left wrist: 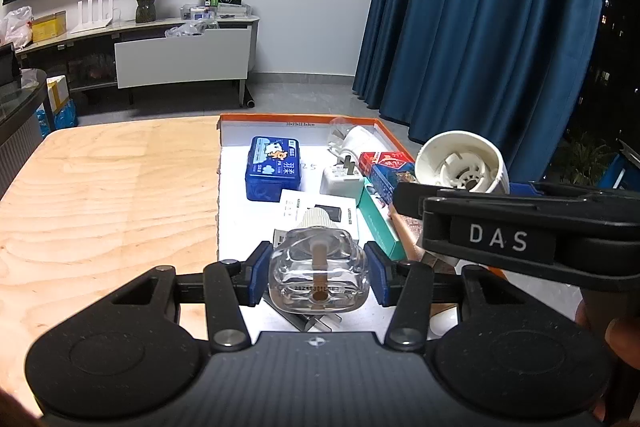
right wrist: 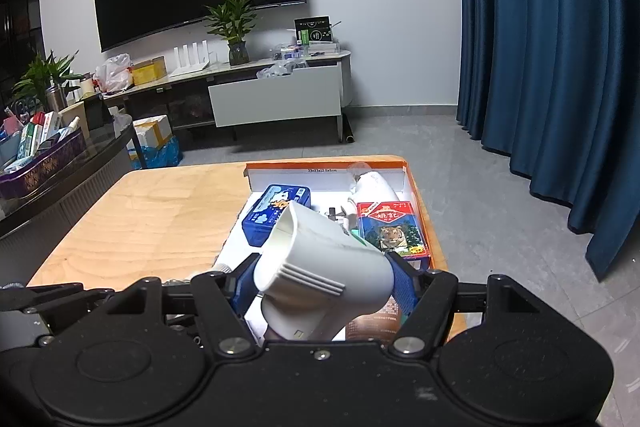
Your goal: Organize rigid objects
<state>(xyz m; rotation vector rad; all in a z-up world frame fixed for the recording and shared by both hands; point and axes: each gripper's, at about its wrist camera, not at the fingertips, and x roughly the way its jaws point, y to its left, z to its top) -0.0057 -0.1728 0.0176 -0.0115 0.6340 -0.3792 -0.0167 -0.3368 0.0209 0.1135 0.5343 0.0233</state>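
My left gripper is shut on a clear glass refill bottle with a white cap and brown wick, held above the near part of the orange-rimmed box. My right gripper is shut on a white plug-in heater housing, its open end up and left; in the left wrist view the housing shows at the right, above the black right gripper body. The box holds a blue tin, a white adapter, a red tiger card box and a teal box.
The box sits on the right part of a wooden table. A white bulb-like item lies at the box's far end. Blue curtains hang to the right. A TV cabinet stands by the far wall.
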